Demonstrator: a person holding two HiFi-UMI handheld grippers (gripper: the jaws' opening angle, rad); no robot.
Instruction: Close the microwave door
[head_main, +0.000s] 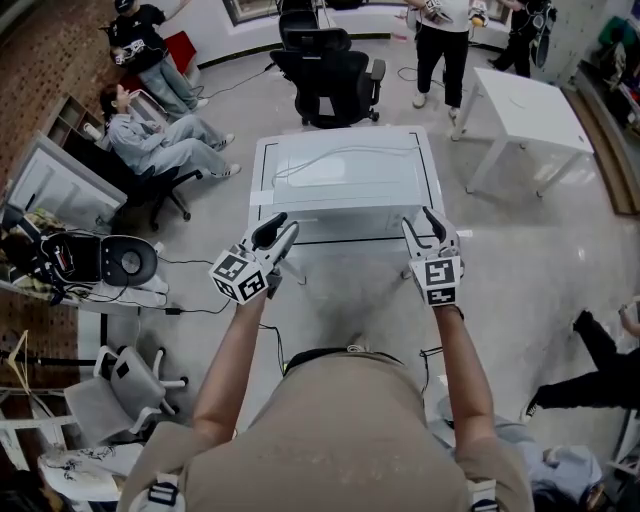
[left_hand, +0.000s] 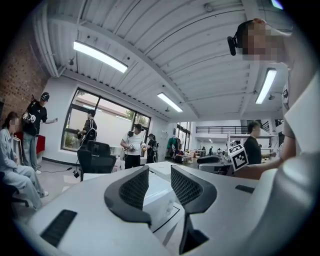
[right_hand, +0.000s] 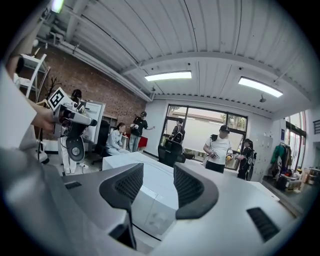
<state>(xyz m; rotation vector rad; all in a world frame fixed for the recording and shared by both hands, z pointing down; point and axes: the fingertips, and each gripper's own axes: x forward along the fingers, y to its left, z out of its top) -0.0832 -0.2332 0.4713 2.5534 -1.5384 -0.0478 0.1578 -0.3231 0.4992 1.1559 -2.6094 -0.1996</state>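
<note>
The white microwave (head_main: 345, 185) is seen from above, right in front of me; its front face and door are hidden from this angle. My left gripper (head_main: 283, 224) hovers at its front left corner, my right gripper (head_main: 420, 220) at its front right corner. Both point level toward the microwave. In the left gripper view the left gripper (left_hand: 159, 172) stands open with only the microwave's top (left_hand: 162, 197) showing in the gap. In the right gripper view the right gripper (right_hand: 158, 170) is also open, and the white microwave (right_hand: 150, 195) lies beyond it, untouched.
A black office chair (head_main: 325, 70) stands just behind the microwave. A white table (head_main: 530, 110) is at the back right. A seated person (head_main: 160, 140) is at the left, others stand at the back (head_main: 440, 40). A grey chair (head_main: 120, 385) and cables sit at lower left.
</note>
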